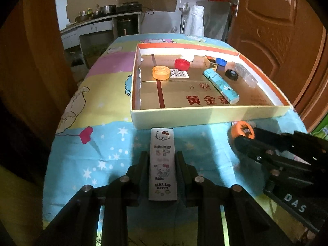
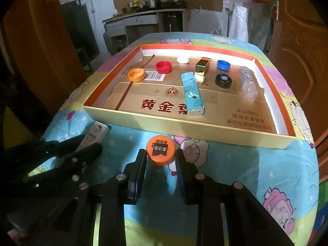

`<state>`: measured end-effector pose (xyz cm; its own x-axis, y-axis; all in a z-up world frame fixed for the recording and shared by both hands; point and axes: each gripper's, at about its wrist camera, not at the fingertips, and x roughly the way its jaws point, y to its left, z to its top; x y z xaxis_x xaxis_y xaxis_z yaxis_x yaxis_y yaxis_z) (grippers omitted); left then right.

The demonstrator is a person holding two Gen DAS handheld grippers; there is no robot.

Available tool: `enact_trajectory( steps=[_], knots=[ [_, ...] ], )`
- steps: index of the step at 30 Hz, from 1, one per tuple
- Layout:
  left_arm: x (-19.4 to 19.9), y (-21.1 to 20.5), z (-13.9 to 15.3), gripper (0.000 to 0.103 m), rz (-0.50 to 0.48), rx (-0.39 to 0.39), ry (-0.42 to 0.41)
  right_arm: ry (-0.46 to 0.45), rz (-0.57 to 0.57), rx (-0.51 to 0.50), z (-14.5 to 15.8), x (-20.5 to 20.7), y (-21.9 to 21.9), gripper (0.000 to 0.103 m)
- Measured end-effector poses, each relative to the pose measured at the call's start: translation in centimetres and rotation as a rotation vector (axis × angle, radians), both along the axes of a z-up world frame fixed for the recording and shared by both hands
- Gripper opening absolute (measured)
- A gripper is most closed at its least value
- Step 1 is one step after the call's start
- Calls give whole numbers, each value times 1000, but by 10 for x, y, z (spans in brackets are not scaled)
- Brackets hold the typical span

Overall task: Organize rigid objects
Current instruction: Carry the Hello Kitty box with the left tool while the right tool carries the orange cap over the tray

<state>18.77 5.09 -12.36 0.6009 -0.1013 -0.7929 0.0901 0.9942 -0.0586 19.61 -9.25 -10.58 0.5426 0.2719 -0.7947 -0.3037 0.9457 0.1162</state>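
Orange cap [image 2: 161, 153] pinched in right gripper [image 2: 161, 160]; left gripper [image 1: 162, 164] clamps lighter [image 1: 162, 164]. Lift both clear over tray [image 2: 184, 126] wall before releasing.

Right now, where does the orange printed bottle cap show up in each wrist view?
Left wrist: orange printed cap at right, in the right gripper, just outside the tray's near wall.
Right wrist: cap at lower centre, between the fingers.
Shared landmark: teal lighter in the tray.

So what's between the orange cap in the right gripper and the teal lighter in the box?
In the right wrist view, only the box's near wall, between orange cap and teal lighter.
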Motion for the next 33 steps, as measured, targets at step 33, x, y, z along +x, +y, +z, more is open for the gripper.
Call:
enact_trajectory(
  steps=[33],
  knots=[
    [-4,-40,72,26,-60,-74,-132,-111,-88,116,53,-34,-69,29]
  ],
)
